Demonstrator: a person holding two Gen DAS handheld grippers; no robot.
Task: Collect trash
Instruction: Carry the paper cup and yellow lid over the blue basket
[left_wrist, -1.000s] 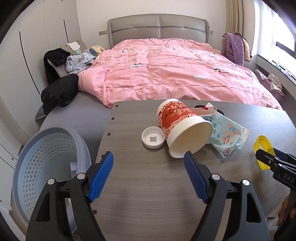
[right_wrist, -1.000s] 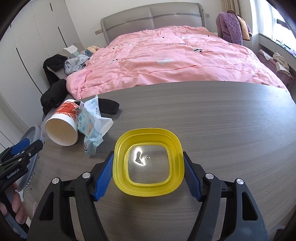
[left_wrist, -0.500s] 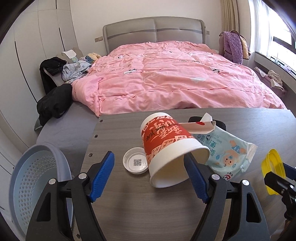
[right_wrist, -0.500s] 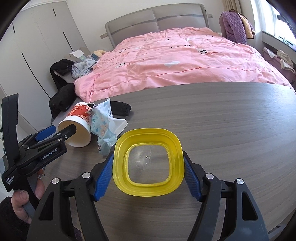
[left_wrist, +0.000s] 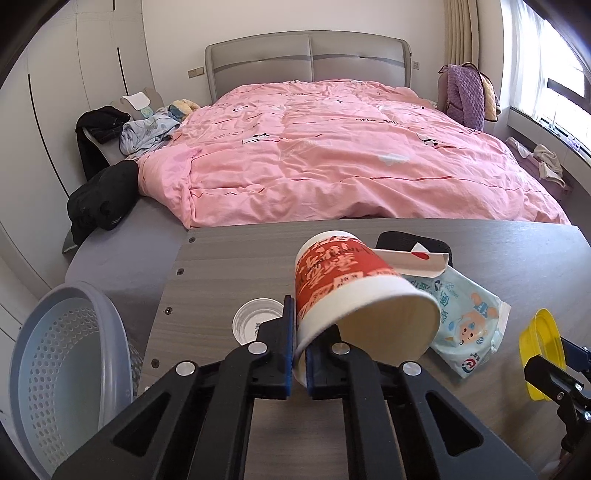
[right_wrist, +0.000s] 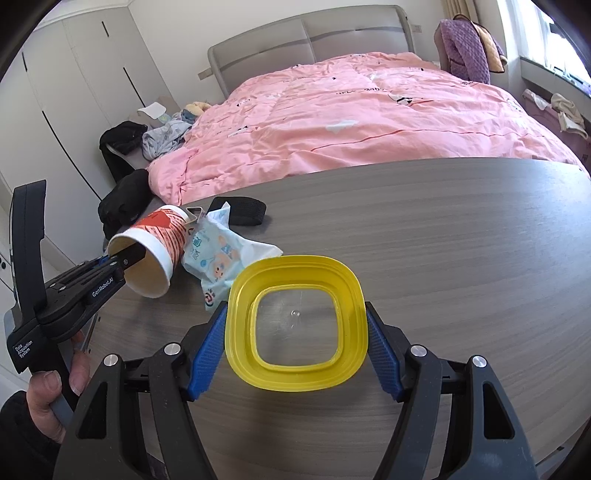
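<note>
The paper cup (left_wrist: 354, 295), red-printed with white characters that cannot be read, is found lying on its side on the grey wood-grain table (left_wrist: 229, 258), mouth turned toward the camera, and its rim wall is pinched between the blue pads of the left gripper (left_wrist: 300, 350), whose jaws are closed right down onto the thin paper (one finger inside the mouth, one outside). "GenRobot.AI" and "Data Acquisition System" are printed in white on that gripper's black body in the right wrist view. Touching the cup's far side, a crumpled wipes packet (left_wrist: 465, 325) with a cartoon baby is seen; its small print is not legible. A white bottle cap (left_wrist: 255, 321) carrying a QR-style label is set just beside the cup. A yellow square lid (right_wrist: 297, 325) with a clear centre is gripped by its edges between the half-spread fingers of the right gripper (right_wrist: 295, 350). A perforated grey-blue basket (left_wrist: 55, 365) is placed beside the table's left edge.
</note>
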